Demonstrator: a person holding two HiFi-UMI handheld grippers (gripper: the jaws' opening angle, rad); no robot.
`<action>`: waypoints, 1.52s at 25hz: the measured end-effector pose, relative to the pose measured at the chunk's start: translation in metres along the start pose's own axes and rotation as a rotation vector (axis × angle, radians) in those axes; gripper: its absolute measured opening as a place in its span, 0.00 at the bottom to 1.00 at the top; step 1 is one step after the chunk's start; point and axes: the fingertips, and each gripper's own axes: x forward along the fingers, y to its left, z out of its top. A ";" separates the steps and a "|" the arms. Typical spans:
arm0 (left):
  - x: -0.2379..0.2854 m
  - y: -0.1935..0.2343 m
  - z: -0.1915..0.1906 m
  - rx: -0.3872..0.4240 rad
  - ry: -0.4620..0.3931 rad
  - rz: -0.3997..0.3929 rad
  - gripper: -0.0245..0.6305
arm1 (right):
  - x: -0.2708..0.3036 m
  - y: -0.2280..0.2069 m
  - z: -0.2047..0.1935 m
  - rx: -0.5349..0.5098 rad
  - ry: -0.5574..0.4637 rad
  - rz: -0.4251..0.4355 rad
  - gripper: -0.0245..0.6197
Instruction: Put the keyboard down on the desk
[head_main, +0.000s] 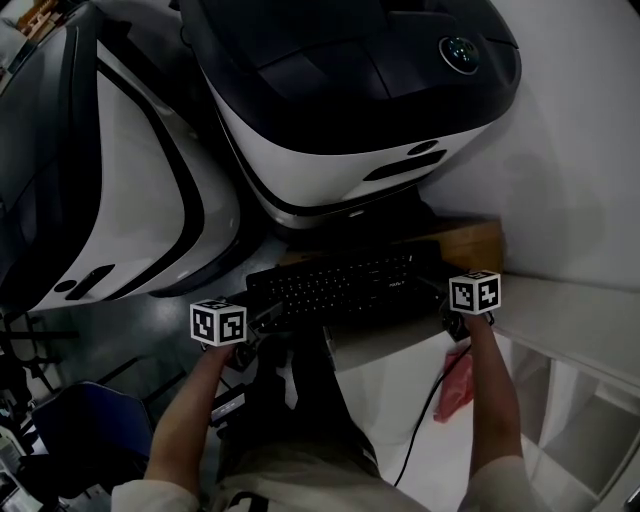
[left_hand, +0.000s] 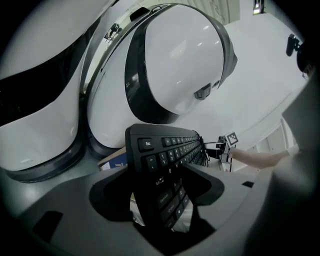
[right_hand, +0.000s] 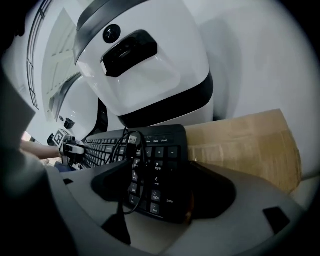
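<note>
left gripper (left_hand: 162, 189) clamps the keyboard (head_main: 345, 285)'s esc end; right gripper (right_hand: 160, 183) gapes loosely around the numpad end at the desk (head_main: 385, 365)'s far edge. best to settle the left end flat before unclamping.

The head view looks steeply down from above onto the whole keyboard (head_main: 340, 285). The camera on the left gripper (head_main: 258, 325) sits close behind its tongs at the Esc end, facing along the keys. That on the right gripper (head_main: 450, 308) faces back from the number-pad end. All three views share the keyboard.
</note>
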 end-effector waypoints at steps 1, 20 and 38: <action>0.000 0.000 0.000 -0.001 0.002 0.002 0.51 | -0.001 -0.001 0.002 0.027 -0.010 0.019 0.59; -0.008 0.003 -0.012 -0.126 0.020 -0.099 0.43 | -0.025 -0.002 0.031 0.385 -0.168 0.327 0.42; -0.066 -0.048 0.030 -0.177 -0.184 -0.417 0.18 | -0.005 0.008 0.018 0.256 -0.046 0.326 0.46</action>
